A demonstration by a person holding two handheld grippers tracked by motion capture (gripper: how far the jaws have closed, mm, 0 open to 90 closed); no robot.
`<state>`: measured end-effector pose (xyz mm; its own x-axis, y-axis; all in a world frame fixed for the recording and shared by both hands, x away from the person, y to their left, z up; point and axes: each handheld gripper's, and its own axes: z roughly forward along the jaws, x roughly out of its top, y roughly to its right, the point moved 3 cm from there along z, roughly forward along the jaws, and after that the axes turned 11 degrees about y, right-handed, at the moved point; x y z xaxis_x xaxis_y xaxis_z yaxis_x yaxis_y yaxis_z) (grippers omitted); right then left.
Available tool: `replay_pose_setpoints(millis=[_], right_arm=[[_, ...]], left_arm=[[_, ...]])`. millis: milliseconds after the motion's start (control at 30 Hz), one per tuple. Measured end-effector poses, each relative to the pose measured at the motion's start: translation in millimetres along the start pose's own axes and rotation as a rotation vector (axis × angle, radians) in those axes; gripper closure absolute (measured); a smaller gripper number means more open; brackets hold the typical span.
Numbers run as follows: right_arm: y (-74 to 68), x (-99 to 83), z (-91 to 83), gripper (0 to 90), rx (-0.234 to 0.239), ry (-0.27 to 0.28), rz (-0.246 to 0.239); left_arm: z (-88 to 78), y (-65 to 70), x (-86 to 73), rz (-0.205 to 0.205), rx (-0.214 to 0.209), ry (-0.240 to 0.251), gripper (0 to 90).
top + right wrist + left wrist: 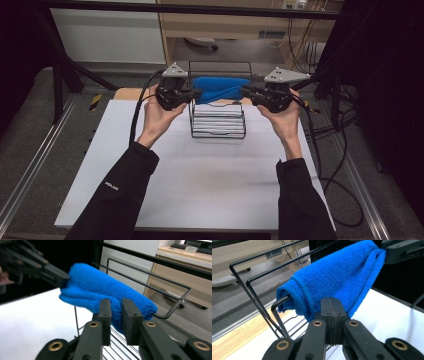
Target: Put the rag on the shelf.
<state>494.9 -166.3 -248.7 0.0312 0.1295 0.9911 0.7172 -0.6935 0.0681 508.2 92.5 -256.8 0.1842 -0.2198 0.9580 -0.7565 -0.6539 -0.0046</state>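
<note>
On the sleeve (pixel 111 186): small unreadable logo.

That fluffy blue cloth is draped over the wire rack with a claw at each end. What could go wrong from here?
1. The left claw is shut on the fluffy blue microfibre cloth, while the right claw has a gap between its jaws. The cloth might get tugged sideways off its rail.
2. The black wire rack looks light and stands loose on the white table, so a pull on the cloth could tip or drag it.
</note>
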Motion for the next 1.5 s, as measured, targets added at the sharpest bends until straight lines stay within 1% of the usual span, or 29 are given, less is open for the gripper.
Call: replay_pose_setpoints(millis=[100,200,300,333,400,500,600,733,867,933,1033,1133,1233,1367,1500], right_arm=[[-0.3,3.0,-1.2,70.9,0.001,0.018,0.014],[-1.4,5.1,-1.1,70.3,0.011,0.03,0.031],[-3.4,6.1,-0.4,70.8,0.02,0.034,0.035],[-4.1,5.5,0.0,73.1,0.024,0.029,0.038],[-5.0,2.4,0.9,80.4,0.03,0.0,0.05],[-4.7,-6.2,2.6,87.2,0.03,-0.041,0.078],[-3.0,-17.0,4.2,89.8,0.017,-0.072,0.089],[1.7,-28.3,5.7,89.6,-0.011,-0.087,0.097],[3.6,-35.0,7.5,88.1,-0.033,-0.082,0.095],[3.6,-36.5,8.9,87.7,-0.041,-0.079,0.084],[3.5,-36.6,9.9,86.6,-0.043,-0.078,0.079],[2.7,-35.3,8.4,84.0,-0.04,-0.065,0.082],[1.0,-32.7,3.4,79.6,-0.038,-0.045,0.079],[-0.5,-26.4,-6.2,72.0,-0.036,-0.019,0.088],[-2.3,-19.2,-16.4,60.7,-0.035,0.01,0.106]], left_arm=[[1.7,0.5,-2.1,0.005,0.003,-0.009,89.8],[4.1,1.1,-4.7,0.007,0.002,-0.015,89.8],[6.3,1.1,-7.7,0.011,0.003,-0.021,89.8],[6.9,0.8,-8.6,0.011,0.004,-0.021,89.8],[8.0,0.3,-10.5,0.011,0.007,-0.022,89.8],[8.9,0.1,-13.6,0.015,0.009,-0.02,89.8],[9.6,0.0,-16.1,0.027,0.01,-0.026,89.8],[10.7,-0.8,-16.7,0.024,0.014,-0.016,89.8],[12.7,-0.9,-17.4,0.028,0.019,-0.015,89.8],[13.8,-1.4,-18.2,0.025,0.021,-0.014,89.8],[13.3,-1.5,-18.9,0.026,0.02,-0.013,89.8],[9.7,-1.5,-18.3,0.026,0.019,-0.001,89.7],[3.4,-1.8,-16.8,0.025,0.016,0.008,89.0],[-7.4,-2.2,-14.8,0.019,0.018,0.021,83.1],[-18.2,-2.9,-17.9,0.007,0.016,0.02,75.4]])
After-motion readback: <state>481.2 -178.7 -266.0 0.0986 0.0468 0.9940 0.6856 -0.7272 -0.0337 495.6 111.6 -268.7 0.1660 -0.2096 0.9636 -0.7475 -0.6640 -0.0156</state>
